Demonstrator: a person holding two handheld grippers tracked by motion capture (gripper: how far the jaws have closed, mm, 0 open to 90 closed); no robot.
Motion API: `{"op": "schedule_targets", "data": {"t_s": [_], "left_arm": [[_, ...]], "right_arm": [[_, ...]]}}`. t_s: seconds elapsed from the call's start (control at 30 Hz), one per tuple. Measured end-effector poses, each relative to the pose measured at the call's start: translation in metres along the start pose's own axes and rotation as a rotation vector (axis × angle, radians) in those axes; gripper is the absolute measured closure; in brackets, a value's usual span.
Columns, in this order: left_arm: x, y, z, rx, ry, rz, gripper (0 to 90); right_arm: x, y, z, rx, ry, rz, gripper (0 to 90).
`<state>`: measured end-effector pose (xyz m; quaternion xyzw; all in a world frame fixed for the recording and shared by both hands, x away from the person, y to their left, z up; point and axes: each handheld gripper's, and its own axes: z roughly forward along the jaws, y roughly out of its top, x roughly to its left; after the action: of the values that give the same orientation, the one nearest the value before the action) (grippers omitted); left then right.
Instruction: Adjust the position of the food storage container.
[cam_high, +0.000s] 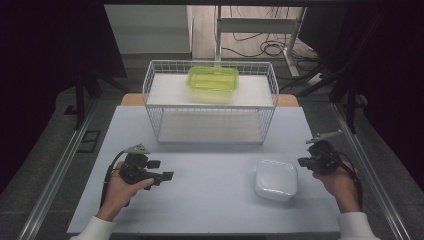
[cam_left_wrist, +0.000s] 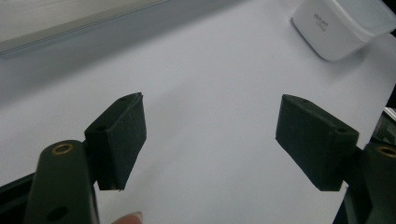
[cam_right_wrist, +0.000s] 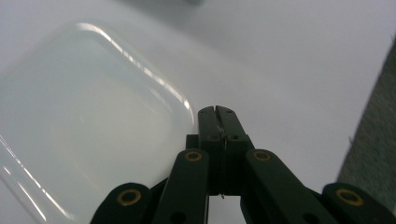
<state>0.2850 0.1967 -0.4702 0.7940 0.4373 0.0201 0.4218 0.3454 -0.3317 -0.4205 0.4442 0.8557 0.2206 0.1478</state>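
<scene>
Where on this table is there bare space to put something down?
The widest bare patch lies between the left gripper and the white container, in front of the wire basket. A bare strip runs along the table near edge. It is tighter between that container and the right gripper.

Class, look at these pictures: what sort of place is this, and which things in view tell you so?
Probably a lab or workshop set up for recording, not a home: a plain white table with side rails, loose cables on the floor behind, and a person holding a claw in each hand.

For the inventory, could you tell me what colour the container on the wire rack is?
Translucent yellow-green container, clearest in the high view.
</scene>
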Motion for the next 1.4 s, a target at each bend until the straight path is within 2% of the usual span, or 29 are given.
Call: {"op": "schedule_targets", "data": {"t_s": [0.07,0.13,0.17,0.2,0.23,0.33,0.43,0.73,0.97,1.4], "left_arm": [[0.000,0.000,-0.001,-0.010,-0.016,-0.002,23.8],[0.000,0.001,-0.001,-0.009,-0.012,0.002,23.6],[0.000,0.000,-0.001,-0.006,-0.010,0.002,23.4],[0.000,0.000,-0.001,-0.003,-0.009,0.004,23.4],[0.000,0.000,-0.001,-0.001,-0.006,0.007,23.3],[-0.001,0.000,-0.001,0.000,-0.004,0.008,23.3],[-0.002,0.000,0.001,0.005,-0.003,0.008,23.3],[-0.002,-0.001,0.002,0.011,-0.001,0.009,23.2],[-0.001,-0.001,0.000,0.006,-0.002,0.003,23.3],[0.000,-0.002,0.000,0.007,-0.001,-0.009,23.3]], "right_arm": [[0.003,-0.012,0.000,0.031,-0.020,0.012,89.3],[0.007,-0.022,0.003,0.047,-0.013,0.022,89.3],[0.009,-0.031,0.007,0.062,-0.009,0.046,89.2],[0.009,-0.031,0.007,0.062,-0.009,0.046,89.2],[0.010,-0.039,0.012,0.079,-0.008,0.070,89.3],[0.012,-0.043,0.016,0.088,-0.005,0.091,89.3],[0.016,-0.045,0.018,0.085,0.010,0.089,89.3],[0.033,-0.033,0.025,0.084,0.029,0.050,89.3],[0.048,-0.017,0.035,0.082,0.051,0.010,89.3],[0.090,0.019,0.061,0.064,0.118,-0.079,89.3]]}}
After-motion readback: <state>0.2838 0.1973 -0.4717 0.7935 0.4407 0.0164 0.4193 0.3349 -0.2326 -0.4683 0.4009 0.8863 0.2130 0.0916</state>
